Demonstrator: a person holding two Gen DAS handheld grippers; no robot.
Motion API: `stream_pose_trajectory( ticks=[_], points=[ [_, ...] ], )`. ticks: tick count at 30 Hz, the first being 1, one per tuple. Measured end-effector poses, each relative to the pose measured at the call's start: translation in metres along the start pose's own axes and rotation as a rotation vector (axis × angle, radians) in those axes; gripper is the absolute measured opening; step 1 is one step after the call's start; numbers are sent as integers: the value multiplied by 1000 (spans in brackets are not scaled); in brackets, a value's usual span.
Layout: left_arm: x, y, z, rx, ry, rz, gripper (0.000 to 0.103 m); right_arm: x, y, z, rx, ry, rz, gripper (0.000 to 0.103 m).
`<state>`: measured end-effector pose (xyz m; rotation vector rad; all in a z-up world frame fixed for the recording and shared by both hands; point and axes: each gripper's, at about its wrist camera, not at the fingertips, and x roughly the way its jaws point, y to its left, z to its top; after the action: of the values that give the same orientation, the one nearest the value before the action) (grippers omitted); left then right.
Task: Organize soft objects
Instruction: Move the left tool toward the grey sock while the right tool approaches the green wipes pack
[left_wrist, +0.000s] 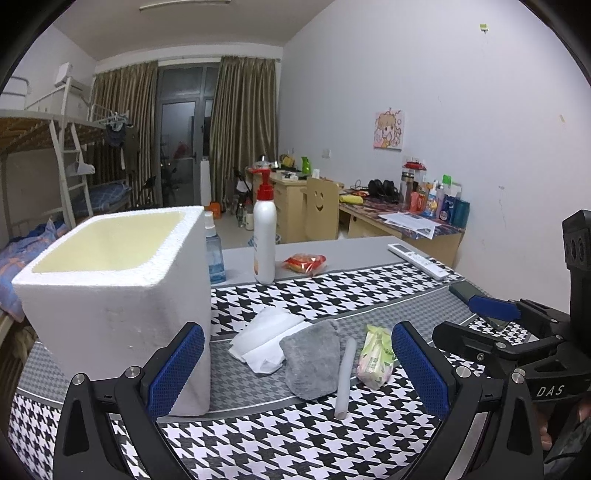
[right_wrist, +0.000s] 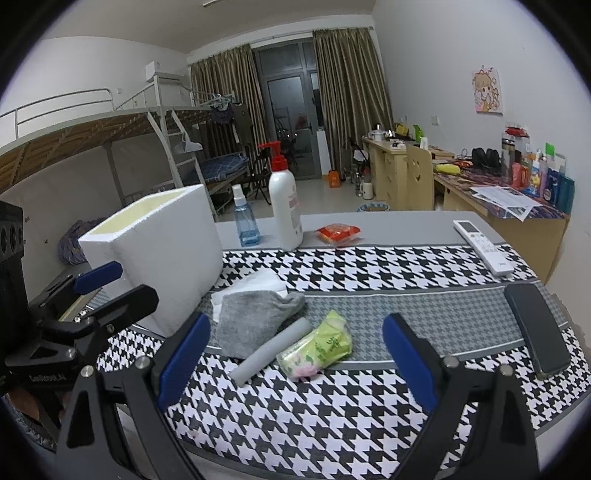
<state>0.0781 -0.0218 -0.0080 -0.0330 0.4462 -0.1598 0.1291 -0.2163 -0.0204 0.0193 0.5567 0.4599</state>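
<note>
Nothing is gripped yet: the left gripper (left_wrist: 297, 365) and the right gripper (right_wrist: 295, 356) both stand spread wide with only air between their blue-padded fingers, so this reads as the opening step, with the soft things still to be gathered. They lie in a loose cluster at the centre of both views on the black-and-white houndstooth tablecloth (right_wrist: 332, 417): a folded white tissue sheet (left_wrist: 264, 338) lying close by the wall of the white foam box, a grey fluffy cloth (left_wrist: 312, 360) overlapping the tissue's edge, a pale grey foam tube (left_wrist: 345, 376) beside the cloth, and a green plastic tissue packet (left_wrist: 375, 356) just beside the tube. The white foam box (left_wrist: 110, 295), open at the top and showing a cream inner wall, fills the left of the left wrist view and looks the likely place for them; what lies on its bottom is hidden. In the right wrist view the tube (right_wrist: 271, 350) and packet (right_wrist: 317, 349) sit between that gripper's fingers, so the next move probably calls for lowering it over one of them, pinching gently enough not to crush it, then lifting clear of the box rim before release. A white pump bottle with a red top (right_wrist: 286, 210), a white remote control (right_wrist: 482, 245) and a black phone (right_wrist: 537, 326) are hard things, presumably to be left alone.
</note>
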Motion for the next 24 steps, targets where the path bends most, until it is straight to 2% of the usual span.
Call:
stream_pose_trajectory(
  ticks=[13,24],
  points=[
    [28,-4,-1,9,61,6,102,19,-17,-5,30,54,-18,97],
    [50,-6,-6,16,116,48,102,37,-29,-9,47,104,-33,97]
  ],
)
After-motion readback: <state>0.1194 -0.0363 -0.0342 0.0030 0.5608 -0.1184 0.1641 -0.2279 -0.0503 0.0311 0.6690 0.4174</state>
